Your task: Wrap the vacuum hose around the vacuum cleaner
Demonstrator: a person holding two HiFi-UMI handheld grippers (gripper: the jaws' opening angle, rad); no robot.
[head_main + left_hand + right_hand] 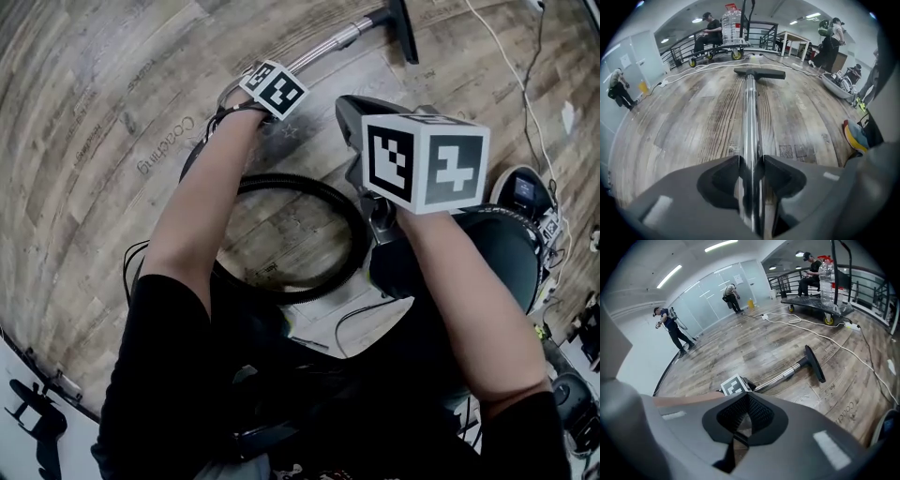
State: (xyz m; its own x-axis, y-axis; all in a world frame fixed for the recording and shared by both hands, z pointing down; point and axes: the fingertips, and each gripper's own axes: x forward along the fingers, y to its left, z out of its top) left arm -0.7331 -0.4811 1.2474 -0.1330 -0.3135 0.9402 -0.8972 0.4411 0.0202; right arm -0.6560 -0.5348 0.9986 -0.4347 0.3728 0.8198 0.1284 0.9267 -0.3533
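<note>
Nearest us, our right gripper (746, 399) has its jaws together, the left gripper (751, 164) clamps the smooth chrome wand (750, 117), which could slip, and the black ribbed hose (291, 180) lies looped beside the black domed vacuum cleaner (506, 244).

Both bare forearms reach forward and down, the left arm (197, 234) stretched farther than the right arm (473, 291). The left gripper (751, 161) clamps its fingers on a metal wand (750, 108); the right gripper (747, 397) has its fingertips touching.
</note>
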